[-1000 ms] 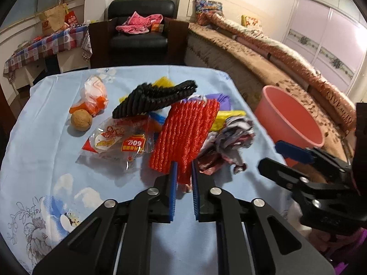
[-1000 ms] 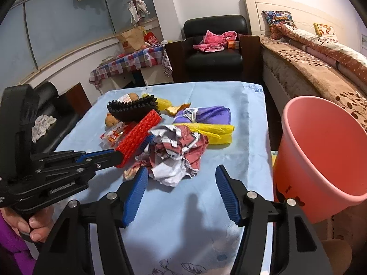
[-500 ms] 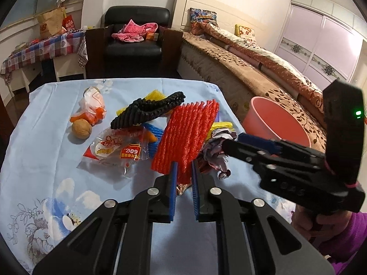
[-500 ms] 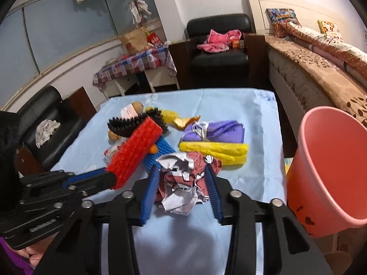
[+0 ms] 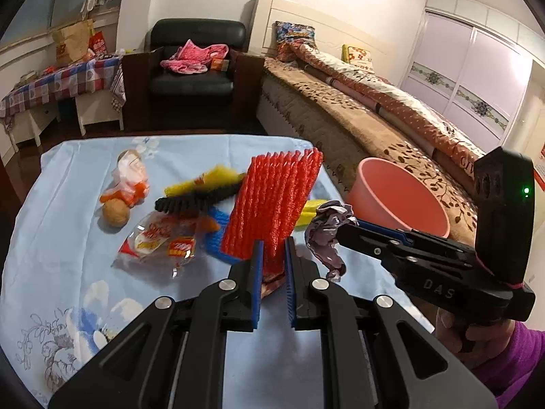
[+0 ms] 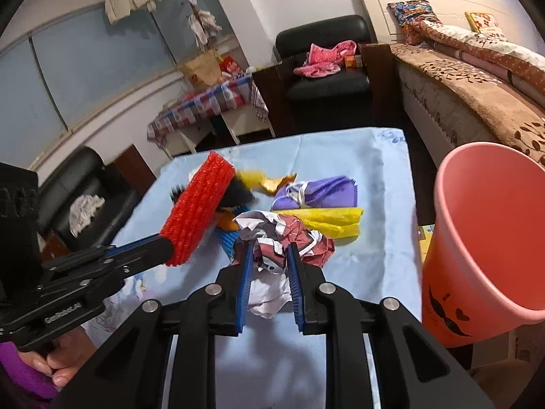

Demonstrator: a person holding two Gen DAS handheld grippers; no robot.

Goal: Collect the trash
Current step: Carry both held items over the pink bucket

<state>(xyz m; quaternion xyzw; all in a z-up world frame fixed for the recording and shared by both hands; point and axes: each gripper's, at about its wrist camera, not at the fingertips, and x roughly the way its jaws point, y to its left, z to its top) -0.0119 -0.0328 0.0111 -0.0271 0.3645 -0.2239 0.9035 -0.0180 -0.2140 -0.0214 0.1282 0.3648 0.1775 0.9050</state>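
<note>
The left tool (image 5: 272,266) was pinching the lower edge of a red foam net sleeve (image 5: 272,204), which stood up from the pads and was lifted off the tabletop (image 5: 61,225) over the middle of the litter. The right tool (image 6: 269,272) had just been closing, and its blue pads now pressed on a crumpled wad of paper (image 6: 276,238) near the tabletop's right edge; the wad bulged above and below the pads.

Both pieces looked very light. The foam sleeve seemed springy and soft, so an edge grip appeared enough, though it would likely flop and sway when swung. The wad looked crushable and loose in its folds; a hold across its thick middle, as here, seemed safer than one on a stray flap, which could tear or unfold.

A pink bucket (image 6: 483,231) stood just off the tabletop's right edge, open and near the right tool, and was probably where both pieces belonged.

More trash lay on the tabletop: a black foam net (image 5: 197,199) and a clear snack wrapper (image 5: 160,243) toward the middle, a walnut (image 5: 115,214) and an orange-and-white bag (image 5: 127,177) toward the left edge, and a yellow bag (image 6: 327,221) beside a purple one (image 6: 316,192) toward the right. These thin bags and wrappers would probably be slippery and limp, best gripped at a bunched fold.
</note>
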